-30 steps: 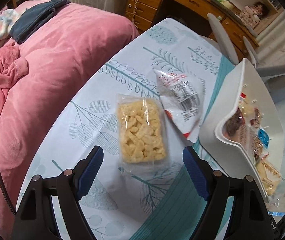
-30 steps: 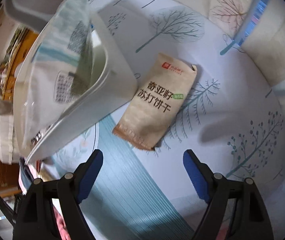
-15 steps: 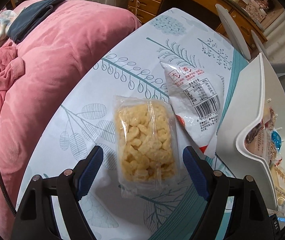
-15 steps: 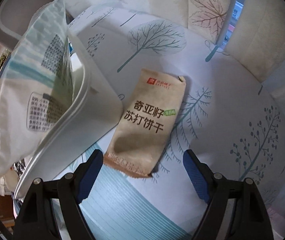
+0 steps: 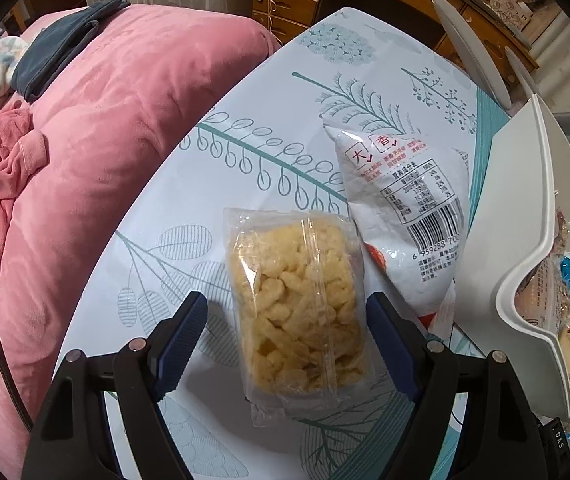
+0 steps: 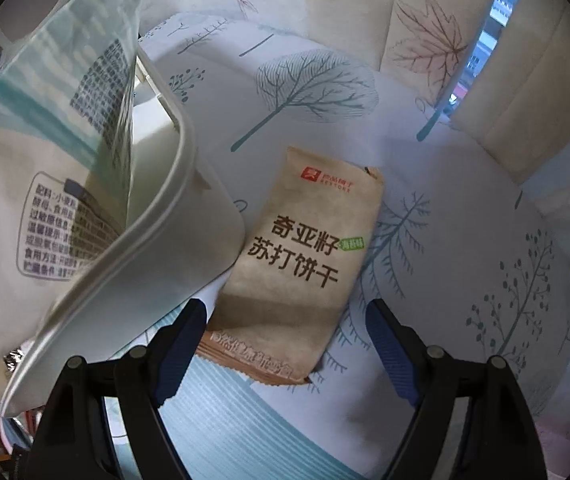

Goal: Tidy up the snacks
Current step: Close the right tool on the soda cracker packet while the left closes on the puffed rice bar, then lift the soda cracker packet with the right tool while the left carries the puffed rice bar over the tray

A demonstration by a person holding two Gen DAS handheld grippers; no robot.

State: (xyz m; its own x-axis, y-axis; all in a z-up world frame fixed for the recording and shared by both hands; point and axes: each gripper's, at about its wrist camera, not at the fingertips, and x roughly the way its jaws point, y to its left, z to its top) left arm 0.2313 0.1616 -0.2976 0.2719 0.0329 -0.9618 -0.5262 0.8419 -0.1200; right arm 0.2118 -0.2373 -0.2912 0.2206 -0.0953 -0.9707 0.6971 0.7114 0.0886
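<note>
Both jaws spread: clear packet (image 5: 299, 312), brown packet (image 6: 305, 264) between.

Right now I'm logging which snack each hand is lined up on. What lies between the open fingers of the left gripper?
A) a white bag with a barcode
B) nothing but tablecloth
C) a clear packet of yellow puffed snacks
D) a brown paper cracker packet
C: in the left wrist view the left gripper stands open astride the clear packet of yellow puffed snacks, not yet closed on it.
</note>
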